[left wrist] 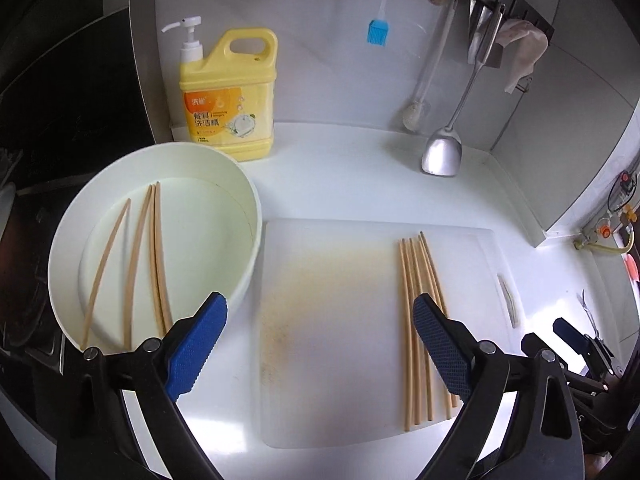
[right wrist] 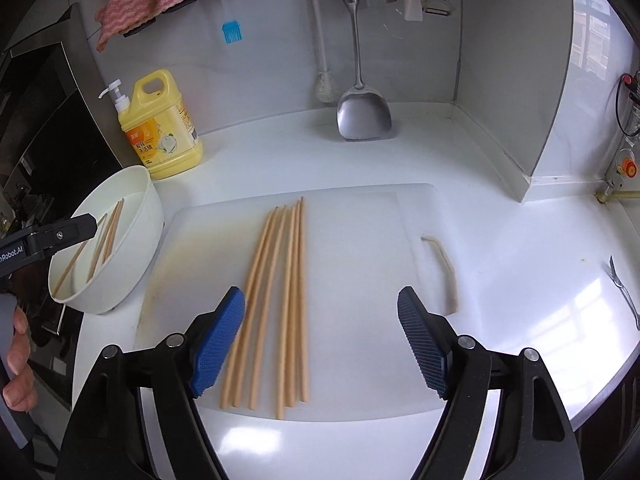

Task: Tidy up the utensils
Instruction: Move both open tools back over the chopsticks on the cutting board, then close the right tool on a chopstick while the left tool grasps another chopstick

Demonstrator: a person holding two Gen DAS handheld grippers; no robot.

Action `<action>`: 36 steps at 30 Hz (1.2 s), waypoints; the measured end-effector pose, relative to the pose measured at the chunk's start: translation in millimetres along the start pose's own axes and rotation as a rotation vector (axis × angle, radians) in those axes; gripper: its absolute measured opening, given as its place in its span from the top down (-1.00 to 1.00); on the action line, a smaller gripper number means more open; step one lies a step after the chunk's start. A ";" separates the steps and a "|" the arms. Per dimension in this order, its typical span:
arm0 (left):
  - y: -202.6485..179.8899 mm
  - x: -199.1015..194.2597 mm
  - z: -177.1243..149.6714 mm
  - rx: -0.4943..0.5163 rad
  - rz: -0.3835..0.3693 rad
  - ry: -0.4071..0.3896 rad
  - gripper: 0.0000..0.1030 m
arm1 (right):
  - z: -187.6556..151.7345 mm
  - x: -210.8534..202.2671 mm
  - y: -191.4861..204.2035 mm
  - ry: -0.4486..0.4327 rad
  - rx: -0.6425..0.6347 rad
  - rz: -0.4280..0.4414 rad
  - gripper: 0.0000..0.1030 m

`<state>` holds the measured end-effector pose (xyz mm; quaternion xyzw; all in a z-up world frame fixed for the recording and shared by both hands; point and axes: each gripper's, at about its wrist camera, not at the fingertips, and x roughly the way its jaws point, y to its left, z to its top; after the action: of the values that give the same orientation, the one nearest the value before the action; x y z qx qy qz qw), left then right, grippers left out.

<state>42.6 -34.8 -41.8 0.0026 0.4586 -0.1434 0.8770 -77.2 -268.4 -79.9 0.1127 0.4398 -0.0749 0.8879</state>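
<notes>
Several wooden chopsticks (left wrist: 420, 332) lie side by side on a white cutting board (left wrist: 332, 320); they also show in the right wrist view (right wrist: 276, 304) on the board (right wrist: 360, 280). Several more chopsticks (left wrist: 140, 260) lie in a white bowl (left wrist: 248, 216) left of the board, which the right wrist view also shows (right wrist: 140, 240). My left gripper (left wrist: 320, 316) is open and empty above the board between bowl and chopsticks. My right gripper (right wrist: 320, 320) is open and empty just above the board, its left finger beside the chopsticks.
A yellow detergent bottle (left wrist: 230, 96) stands behind the bowl. A steel spatula (right wrist: 362, 116), a white brush (right wrist: 322, 80) and a blue silicone brush (right wrist: 232, 30) hang on the back wall. A fork (right wrist: 624, 292) lies at the counter's right. A dark stove (left wrist: 48, 140) is left.
</notes>
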 end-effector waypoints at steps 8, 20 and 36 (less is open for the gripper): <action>-31.7 -2.6 -27.1 -0.039 0.079 0.017 -0.86 | -5.3 5.0 -28.3 0.013 -0.078 0.046 -0.50; -29.2 28.9 -49.3 0.058 0.145 -0.043 -0.88 | -16.2 59.1 -10.4 0.001 -0.055 0.056 -0.50; -42.1 83.2 -70.0 0.047 0.046 -0.046 -0.88 | -29.9 99.8 -0.2 -0.010 -0.060 -0.002 -0.50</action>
<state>20.4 -86.4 -143.9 0.0304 0.4346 -0.1339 0.8901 -40.0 -264.0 -177.1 0.0852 0.4377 -0.0632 0.8929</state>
